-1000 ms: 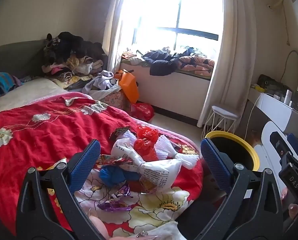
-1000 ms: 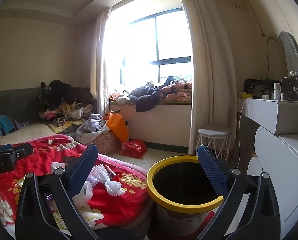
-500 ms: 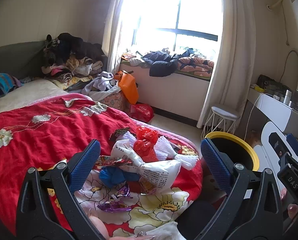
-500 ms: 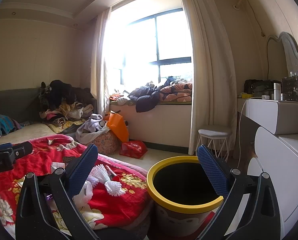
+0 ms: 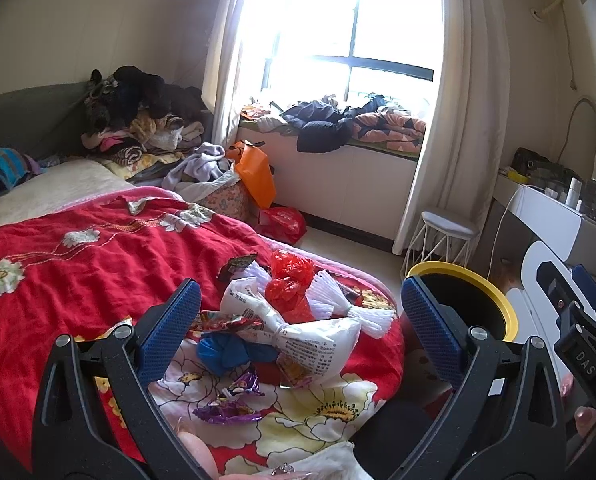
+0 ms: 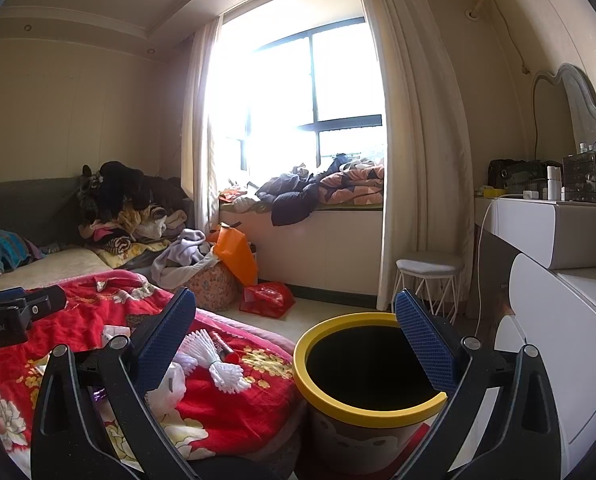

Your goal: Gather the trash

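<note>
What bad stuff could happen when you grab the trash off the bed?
The trash pile is tangled, so lifting one bag might drag others off the bed edge. The light wrappers could slip from the open left gripper. A drop might miss the bin, which stands beside the bed.

I see a heap of trash (image 5: 282, 332) mid-frame on the red quilt: white bag, red and blue plastic, purple wrappers. Right of it stands my open yellow-rimmed bin (image 6: 368, 388).
</note>
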`<state>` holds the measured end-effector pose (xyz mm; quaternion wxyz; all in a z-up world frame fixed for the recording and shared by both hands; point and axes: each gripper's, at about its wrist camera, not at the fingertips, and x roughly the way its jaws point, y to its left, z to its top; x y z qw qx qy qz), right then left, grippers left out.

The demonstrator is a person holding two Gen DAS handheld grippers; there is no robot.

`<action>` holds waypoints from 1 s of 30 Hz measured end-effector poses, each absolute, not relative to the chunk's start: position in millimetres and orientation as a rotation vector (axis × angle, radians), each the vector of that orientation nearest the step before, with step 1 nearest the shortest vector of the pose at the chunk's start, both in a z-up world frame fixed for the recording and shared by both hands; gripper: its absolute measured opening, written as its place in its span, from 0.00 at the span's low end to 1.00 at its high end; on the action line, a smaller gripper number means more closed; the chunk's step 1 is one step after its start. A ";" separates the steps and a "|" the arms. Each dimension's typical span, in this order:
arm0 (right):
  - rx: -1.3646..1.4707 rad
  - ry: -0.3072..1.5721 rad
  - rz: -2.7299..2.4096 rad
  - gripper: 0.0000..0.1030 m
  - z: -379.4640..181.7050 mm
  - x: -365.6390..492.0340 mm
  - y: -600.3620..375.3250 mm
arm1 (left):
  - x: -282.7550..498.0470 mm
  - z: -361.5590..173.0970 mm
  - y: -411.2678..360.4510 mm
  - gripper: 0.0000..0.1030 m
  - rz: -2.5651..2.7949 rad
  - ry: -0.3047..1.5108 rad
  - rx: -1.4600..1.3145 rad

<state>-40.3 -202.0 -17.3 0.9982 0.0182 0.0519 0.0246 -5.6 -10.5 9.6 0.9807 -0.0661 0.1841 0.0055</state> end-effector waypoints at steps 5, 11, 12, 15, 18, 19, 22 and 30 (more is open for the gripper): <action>0.035 0.102 0.050 0.94 -17.2 -40.1 -202.0 | -5.3 8.4 -9.8 0.90 0.012 0.370 -0.133; 0.036 0.102 0.048 0.94 -17.8 -40.1 -201.9 | -6.0 9.6 -11.7 0.90 0.010 0.372 -0.132; 0.036 0.103 0.049 0.94 -17.6 -39.9 -202.1 | -6.0 9.6 -11.7 0.90 0.009 0.372 -0.133; 0.037 0.104 0.048 0.94 -18.8 -40.2 -202.4 | -6.1 9.3 -11.8 0.90 0.009 0.373 -0.133; 0.038 0.105 0.048 0.94 -15.8 -39.1 -202.8 | -6.3 9.2 -12.9 0.90 0.008 0.374 -0.132; 0.038 0.105 0.048 0.94 -15.8 -39.2 -202.8 | -6.4 9.4 -13.3 0.90 0.006 0.375 -0.133; 0.038 0.106 0.048 0.94 -16.2 -39.0 -203.0 | -7.6 8.3 -16.6 0.90 0.001 0.374 -0.131; 0.037 0.135 0.077 0.94 -23.2 -35.6 -198.5 | -0.6 -2.6 -9.5 0.90 -0.023 0.404 -0.154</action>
